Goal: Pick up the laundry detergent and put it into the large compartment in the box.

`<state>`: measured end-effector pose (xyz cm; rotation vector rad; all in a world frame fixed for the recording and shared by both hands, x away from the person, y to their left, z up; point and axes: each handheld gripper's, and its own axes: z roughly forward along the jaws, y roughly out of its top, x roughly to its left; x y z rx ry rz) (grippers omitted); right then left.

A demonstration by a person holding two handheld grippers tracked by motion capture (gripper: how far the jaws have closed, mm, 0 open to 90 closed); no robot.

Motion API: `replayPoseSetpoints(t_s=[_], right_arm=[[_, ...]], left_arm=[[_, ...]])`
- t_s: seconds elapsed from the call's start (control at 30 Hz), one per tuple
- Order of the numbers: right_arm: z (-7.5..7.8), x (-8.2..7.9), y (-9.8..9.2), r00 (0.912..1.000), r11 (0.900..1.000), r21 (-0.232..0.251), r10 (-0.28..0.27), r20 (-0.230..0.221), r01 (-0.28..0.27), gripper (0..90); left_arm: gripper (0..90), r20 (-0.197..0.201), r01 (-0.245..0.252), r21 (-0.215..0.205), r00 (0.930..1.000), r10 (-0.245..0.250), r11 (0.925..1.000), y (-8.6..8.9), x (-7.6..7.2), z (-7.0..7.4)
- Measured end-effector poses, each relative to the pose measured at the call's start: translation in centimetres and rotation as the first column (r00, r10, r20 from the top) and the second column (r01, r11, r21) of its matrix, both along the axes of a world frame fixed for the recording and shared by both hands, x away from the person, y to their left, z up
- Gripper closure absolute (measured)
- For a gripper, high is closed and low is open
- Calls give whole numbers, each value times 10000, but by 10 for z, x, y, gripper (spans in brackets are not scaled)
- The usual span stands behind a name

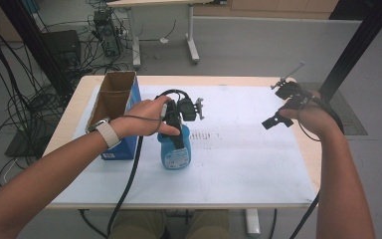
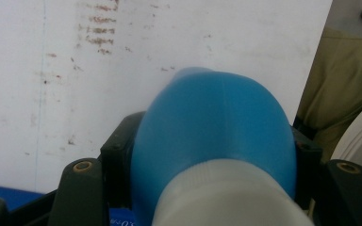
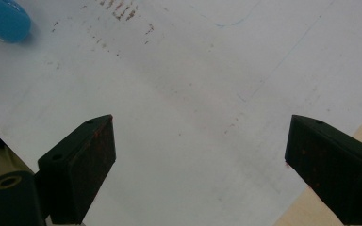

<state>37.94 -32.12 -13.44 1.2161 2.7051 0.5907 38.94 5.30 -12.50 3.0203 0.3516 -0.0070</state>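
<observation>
A blue plastic bottle (image 1: 175, 150) with a white label stands upright on the white sheet (image 1: 238, 164), left of the middle. My left gripper (image 1: 177, 130) comes down on it from above and is shut on its upper part. In the left gripper view the blue bottle (image 2: 217, 117) with its white cap sits squeezed between the two black jaws of my left gripper (image 2: 212, 153). My right gripper (image 1: 277, 121) hovers over the right side of the sheet, apart from the bottle. Its jaws stand wide apart with nothing between them, as my right gripper (image 3: 198, 155) shows over bare sheet.
An open cardboard box with blue sides (image 1: 114, 107) stands at the table's left, just beside my left hand. The wooden table edge (image 1: 308, 149) runs along the right of the sheet. The sheet bears brown smudges (image 1: 206, 135) near its middle.
</observation>
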Motion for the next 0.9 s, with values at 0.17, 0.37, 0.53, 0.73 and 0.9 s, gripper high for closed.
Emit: replayPoseSetpoints(t_s=[0.17, 0.37, 0.53, 0.73, 0.9], right_arm=[[2, -2, 0, 10000, 10000, 16, 18, 39, -18, 91], [4, -4, 0, 10000, 10000, -2, 5, 90, -5, 91], [5, -5, 1, 9999, 10000, -7, 58, 85, -58, 92], [9, -8, 1, 9998, 10000, -15, 47, 179, -47, 92], [11, -9, 1, 9998, 10000, -29, 44, 189, -43, 92]], left_arm=[[374, -26, -610, -41, 9981, 610, 9981, 2, 0, 11], [374, -5, -1176, 90, 9931, 1177, 9930, 3, 1, 25], [374, 40, -1693, 165, 9856, 1693, 9854, 2, 3, 32], [374, 129, -2123, 201, 9772, 2121, 9770, 4, 3, 42], [374, 239, -2542, 193, 9670, 2537, 9670, 5, 1, 55]])
